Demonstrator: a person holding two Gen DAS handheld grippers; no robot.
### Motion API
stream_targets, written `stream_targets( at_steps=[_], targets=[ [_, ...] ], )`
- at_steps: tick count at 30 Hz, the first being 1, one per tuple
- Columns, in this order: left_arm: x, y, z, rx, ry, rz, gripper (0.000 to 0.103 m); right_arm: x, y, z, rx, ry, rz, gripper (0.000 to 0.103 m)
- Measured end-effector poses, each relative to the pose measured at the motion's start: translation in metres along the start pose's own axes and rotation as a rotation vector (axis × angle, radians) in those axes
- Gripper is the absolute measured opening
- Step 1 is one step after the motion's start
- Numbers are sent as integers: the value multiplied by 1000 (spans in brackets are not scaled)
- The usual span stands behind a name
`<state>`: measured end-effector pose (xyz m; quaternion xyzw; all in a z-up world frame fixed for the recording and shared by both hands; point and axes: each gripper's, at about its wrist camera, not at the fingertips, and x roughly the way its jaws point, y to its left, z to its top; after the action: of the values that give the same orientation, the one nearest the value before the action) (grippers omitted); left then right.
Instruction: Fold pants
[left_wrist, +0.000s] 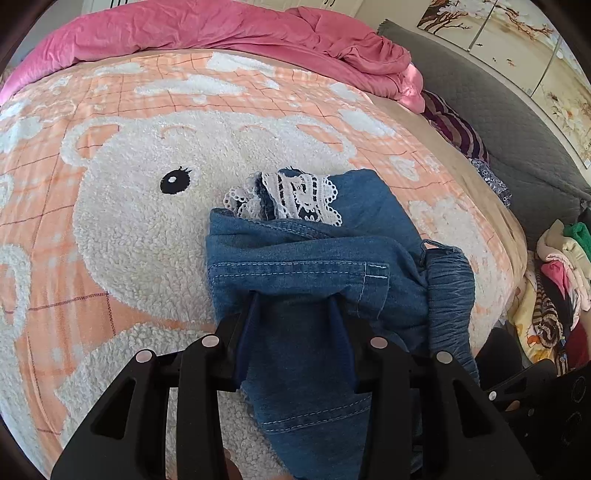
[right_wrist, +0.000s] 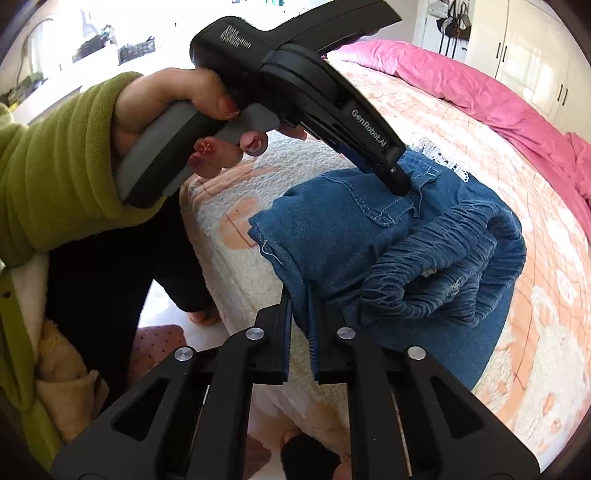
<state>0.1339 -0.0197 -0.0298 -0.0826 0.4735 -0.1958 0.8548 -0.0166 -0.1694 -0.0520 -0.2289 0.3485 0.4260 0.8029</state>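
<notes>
On the bear-patterned blanket (left_wrist: 122, 229) of a bed, we see the blue denim pants (left_wrist: 306, 254) lying in a folded bundle near the bed's edge, lace-trimmed hems (left_wrist: 295, 197) poking out at the far side and the gathered waistband (right_wrist: 443, 266) bunched to the right. The left gripper (left_wrist: 295, 306) has its fingers spread and pushed down into the denim, though whether they actually hold cloth we cannot tell. The right gripper (right_wrist: 301, 295) pinches the bundle's near edge, while a pink duvet (left_wrist: 221, 33) lies heaped beyond.

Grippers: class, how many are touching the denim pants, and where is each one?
2. The left gripper presses on the denim pants near the lace-trimmed hem; the right gripper pinches their near edge.
</notes>
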Motion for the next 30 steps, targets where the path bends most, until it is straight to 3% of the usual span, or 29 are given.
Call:
stream_targets(
  at_steps=[6, 13, 19, 21, 28, 30],
  targets=[
    [0, 0, 0, 6, -3, 2, 38, -20, -6, 6, 70, -64, 48, 21],
    [0, 2, 1, 6, -5, 1, 38, -40, -7, 29, 126, -184, 61, 25],
    [0, 0, 2, 18, -10, 17, 38, -2, -21, 32, 227, -70, 6, 26],
    [1, -1, 2, 17, -12, 18, 38, 8, -27, 25, 281, -41, 31, 27],
    [-2, -1, 0, -2, -24, 18, 38, 13, -31, 20, 325, -59, 53, 28],
    [-5, -2, 0, -4, -32, 24, 38, 7, -29, 21, 325, -83, 53, 32]
  ],
)
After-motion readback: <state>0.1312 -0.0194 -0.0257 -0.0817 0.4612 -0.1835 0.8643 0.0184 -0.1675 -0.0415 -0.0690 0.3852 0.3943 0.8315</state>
